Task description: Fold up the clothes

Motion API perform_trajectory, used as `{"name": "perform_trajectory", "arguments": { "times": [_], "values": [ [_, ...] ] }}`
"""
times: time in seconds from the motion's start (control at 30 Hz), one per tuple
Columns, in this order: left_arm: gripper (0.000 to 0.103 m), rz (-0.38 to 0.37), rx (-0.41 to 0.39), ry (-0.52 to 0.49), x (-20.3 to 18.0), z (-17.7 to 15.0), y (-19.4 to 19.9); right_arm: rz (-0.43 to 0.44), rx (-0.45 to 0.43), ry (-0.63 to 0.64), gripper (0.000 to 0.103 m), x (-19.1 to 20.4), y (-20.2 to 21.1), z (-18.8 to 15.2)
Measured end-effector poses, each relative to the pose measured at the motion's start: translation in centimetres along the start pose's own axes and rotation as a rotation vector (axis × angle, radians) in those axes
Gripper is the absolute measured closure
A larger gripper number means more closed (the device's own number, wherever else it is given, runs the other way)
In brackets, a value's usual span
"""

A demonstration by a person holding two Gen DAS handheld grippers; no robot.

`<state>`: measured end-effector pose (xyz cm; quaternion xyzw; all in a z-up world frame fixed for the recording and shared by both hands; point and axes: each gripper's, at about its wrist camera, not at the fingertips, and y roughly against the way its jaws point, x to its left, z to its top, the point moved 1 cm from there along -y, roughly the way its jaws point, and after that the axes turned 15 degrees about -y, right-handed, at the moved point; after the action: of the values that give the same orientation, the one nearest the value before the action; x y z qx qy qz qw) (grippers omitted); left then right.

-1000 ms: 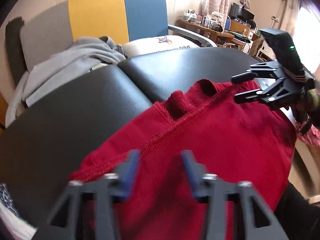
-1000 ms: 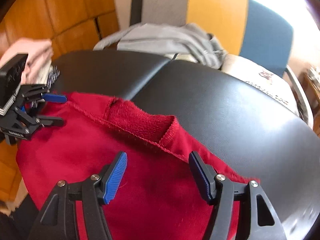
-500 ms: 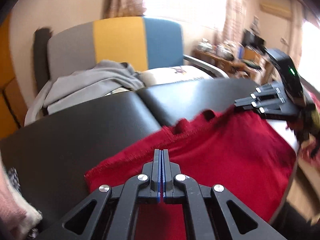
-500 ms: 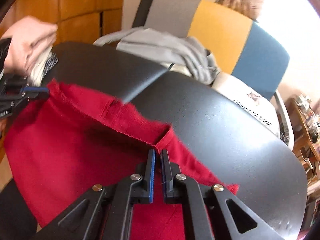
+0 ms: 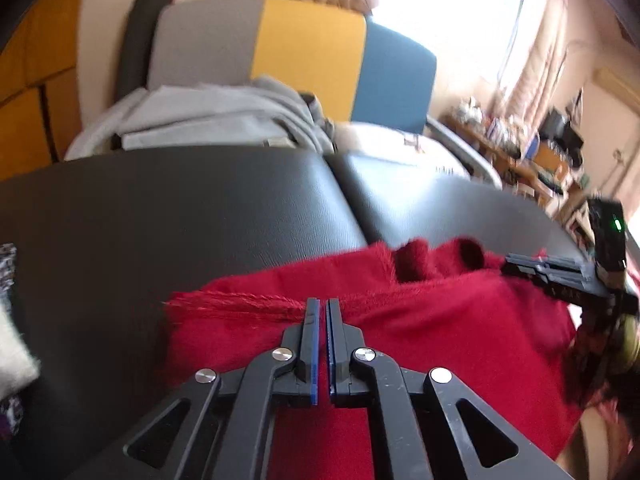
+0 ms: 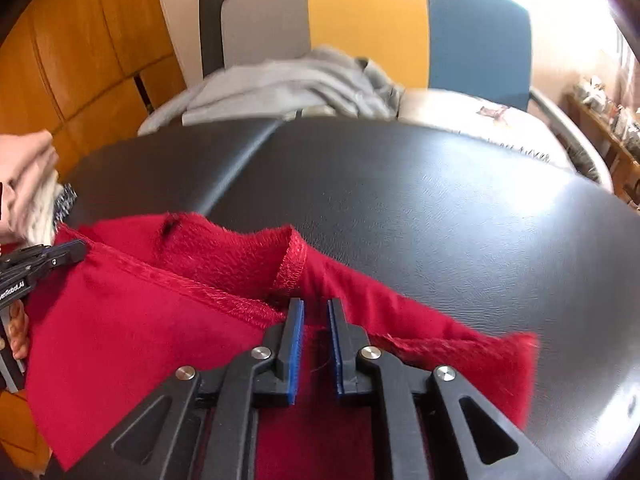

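A red garment (image 5: 440, 332) lies on the near part of a black padded table (image 5: 160, 216), its hemmed edge and a fold facing away from me. My left gripper (image 5: 323, 305) is shut on the garment's near edge. My right gripper (image 6: 315, 305) is shut on a bunch of the same red garment (image 6: 160, 320) just below the folded hem. Each gripper shows in the other's view: the right one (image 5: 516, 266) at the garment's right edge, the left one (image 6: 76, 250) at its left edge. The cloth stretches between them.
A chair with a grey, yellow and blue back (image 5: 304, 52) stands behind the table and holds grey clothes (image 5: 208, 116). A pile of pale clothes (image 6: 32, 184) lies at the table's left end. A cluttered desk (image 5: 532, 156) stands at the far right.
Both grippers closed on the red garment, from open one second ago. They have since lifted and drawn it towards me, and its hem has folded over.
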<state>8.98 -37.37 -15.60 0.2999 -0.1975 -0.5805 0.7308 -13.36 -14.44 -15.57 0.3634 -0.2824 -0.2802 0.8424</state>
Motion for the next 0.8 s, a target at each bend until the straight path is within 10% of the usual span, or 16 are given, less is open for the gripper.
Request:
{"name": "perform_trajectory", "arguments": {
  "times": [0.23, 0.4, 0.8],
  "values": [
    [0.074, 0.011, 0.009, -0.014, -1.2, -2.0, 0.7, 0.005, -0.037, 0.011, 0.083, 0.6, 4.2, -3.1],
    [0.077, -0.001, 0.049, -0.055, -1.1, -4.7, -0.1, 0.03, -0.044, -0.24, 0.083, -4.6, 3.7, -6.6],
    [0.075, -0.003, 0.028, 0.022, -1.2, -6.5, 3.4, 0.102, -0.079, -0.309, 0.081, -6.1, 6.9, -8.5]
  ]
}}
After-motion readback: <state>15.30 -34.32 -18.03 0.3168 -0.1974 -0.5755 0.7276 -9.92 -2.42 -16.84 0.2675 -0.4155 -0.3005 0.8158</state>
